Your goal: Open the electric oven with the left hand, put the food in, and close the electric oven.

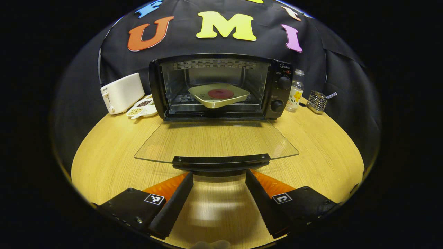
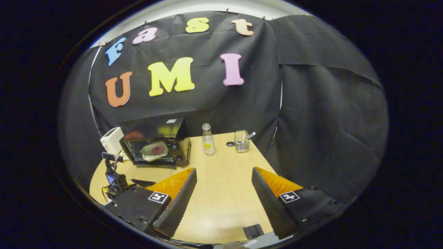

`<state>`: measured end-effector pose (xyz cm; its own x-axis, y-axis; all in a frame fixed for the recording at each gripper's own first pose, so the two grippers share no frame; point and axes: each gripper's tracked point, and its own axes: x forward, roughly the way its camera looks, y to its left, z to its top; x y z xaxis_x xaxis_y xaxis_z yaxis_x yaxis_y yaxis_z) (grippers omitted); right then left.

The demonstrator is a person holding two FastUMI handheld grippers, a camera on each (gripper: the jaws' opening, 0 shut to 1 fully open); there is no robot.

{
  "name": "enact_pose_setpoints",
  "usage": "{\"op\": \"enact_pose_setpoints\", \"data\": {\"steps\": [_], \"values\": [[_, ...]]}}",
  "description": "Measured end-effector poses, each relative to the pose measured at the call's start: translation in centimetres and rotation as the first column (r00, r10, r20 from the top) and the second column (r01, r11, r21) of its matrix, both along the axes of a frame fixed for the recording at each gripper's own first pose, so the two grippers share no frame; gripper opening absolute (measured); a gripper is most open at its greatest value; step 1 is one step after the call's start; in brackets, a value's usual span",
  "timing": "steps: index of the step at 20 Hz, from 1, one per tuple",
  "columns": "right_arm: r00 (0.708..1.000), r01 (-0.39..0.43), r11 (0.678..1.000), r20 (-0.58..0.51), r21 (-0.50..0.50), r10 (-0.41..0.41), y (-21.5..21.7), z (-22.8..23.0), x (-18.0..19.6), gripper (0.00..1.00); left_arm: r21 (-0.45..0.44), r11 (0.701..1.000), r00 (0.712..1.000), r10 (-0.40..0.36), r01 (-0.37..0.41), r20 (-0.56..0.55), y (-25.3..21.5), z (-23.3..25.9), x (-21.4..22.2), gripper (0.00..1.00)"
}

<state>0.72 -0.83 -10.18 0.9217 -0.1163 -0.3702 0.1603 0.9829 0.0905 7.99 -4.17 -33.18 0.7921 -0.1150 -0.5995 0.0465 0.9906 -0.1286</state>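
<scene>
The black electric oven stands at the back of the wooden table with its glass door folded down flat. Inside, on the rack, sits a pale square plate carrying a round red piece of food. My left gripper is open, its fingertips just short of the door's black handle, not touching it. In the right gripper view, the right gripper is open over the table with nothing between its fingers, well back from the oven. The plate shows inside.
A white toaster and a divided snack dish sit left of the oven. To its right stand a small bottle and a wire holder. The table has bare room on both sides of the door.
</scene>
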Motion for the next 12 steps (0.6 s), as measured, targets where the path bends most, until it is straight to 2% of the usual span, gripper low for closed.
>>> {"op": "enact_pose_setpoints", "data": {"steps": [12], "values": [[0.998, 0.016, 0.995, 0.057, 0.1, -0.022, -2.1, 1.0, -0.9, 1.0, 0.033, 0.999, 0.992, 0.007, -0.011, 0.123, 0.8, 6.7, 2.9, 0.99]]}}
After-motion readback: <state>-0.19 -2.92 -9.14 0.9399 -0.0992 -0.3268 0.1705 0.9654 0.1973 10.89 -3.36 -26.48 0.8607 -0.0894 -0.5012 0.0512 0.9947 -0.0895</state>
